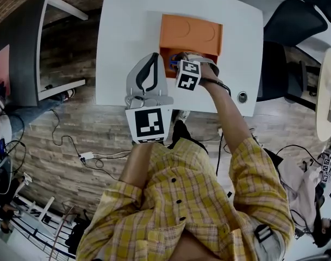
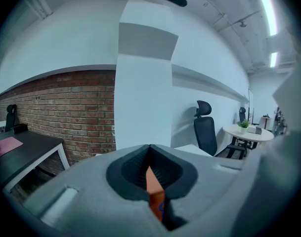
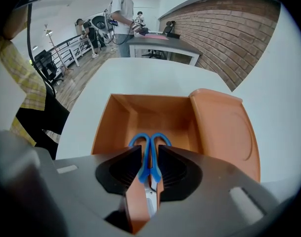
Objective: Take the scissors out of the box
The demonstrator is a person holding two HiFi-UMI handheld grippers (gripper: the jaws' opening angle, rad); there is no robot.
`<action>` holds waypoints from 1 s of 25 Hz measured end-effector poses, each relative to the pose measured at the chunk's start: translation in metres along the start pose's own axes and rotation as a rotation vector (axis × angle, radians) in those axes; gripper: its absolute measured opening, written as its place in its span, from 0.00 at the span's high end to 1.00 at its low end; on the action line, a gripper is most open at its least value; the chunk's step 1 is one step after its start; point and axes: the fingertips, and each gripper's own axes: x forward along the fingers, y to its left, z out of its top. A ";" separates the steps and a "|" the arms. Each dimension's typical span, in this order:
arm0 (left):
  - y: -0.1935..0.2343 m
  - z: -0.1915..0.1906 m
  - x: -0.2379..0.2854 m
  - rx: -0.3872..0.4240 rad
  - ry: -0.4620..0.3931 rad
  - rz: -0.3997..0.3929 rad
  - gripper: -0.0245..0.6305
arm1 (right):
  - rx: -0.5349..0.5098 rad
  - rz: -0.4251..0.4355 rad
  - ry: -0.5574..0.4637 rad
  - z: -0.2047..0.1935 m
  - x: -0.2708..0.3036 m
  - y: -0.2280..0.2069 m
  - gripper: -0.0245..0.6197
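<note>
One pair of scissors [image 3: 149, 164], with blue plastic loop handles and steel blades, lies in the one smooth orange box [image 3: 115, 117], its rounded lid open, on a white table [image 1: 127, 26]. The right gripper's [image 3: 149, 149] ribbed jaws are closing either side of the handles. The left gripper [image 2: 149, 147] appears closed, empty, beside the box.

this is an open-plan office, part workroom. a plain white rectangular table [image 1: 127, 26] stands on a wood plank floor [image 1: 73, 118], with a black high-backed swivel office chair [image 2: 205, 130] close by. a red brick wall [image 2: 66, 117] runs behind a dark flat-topped desk [image 2: 21, 154]. long ceiling strip lights [image 2: 269, 14] glow overhead. a round white meeting table [image 2: 249, 134] bears a small green potted plant [image 2: 244, 124], and loose black cables [image 1: 62, 141] trail over the floor.
</note>
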 end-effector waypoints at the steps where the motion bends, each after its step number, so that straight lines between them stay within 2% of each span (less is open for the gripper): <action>1: 0.000 0.000 0.000 0.003 0.001 0.000 0.96 | 0.003 0.001 0.003 -0.001 0.002 0.000 0.82; 9: -0.001 -0.001 0.004 0.010 0.008 -0.014 0.96 | 0.019 0.051 0.010 0.002 0.008 0.001 0.79; 14: -0.003 0.001 0.008 0.014 0.011 -0.015 0.96 | 0.012 0.070 0.011 0.000 0.007 0.003 0.84; 25: -0.008 0.003 0.007 0.026 0.010 -0.013 0.96 | -0.023 0.005 -0.007 -0.002 -0.014 -0.002 0.84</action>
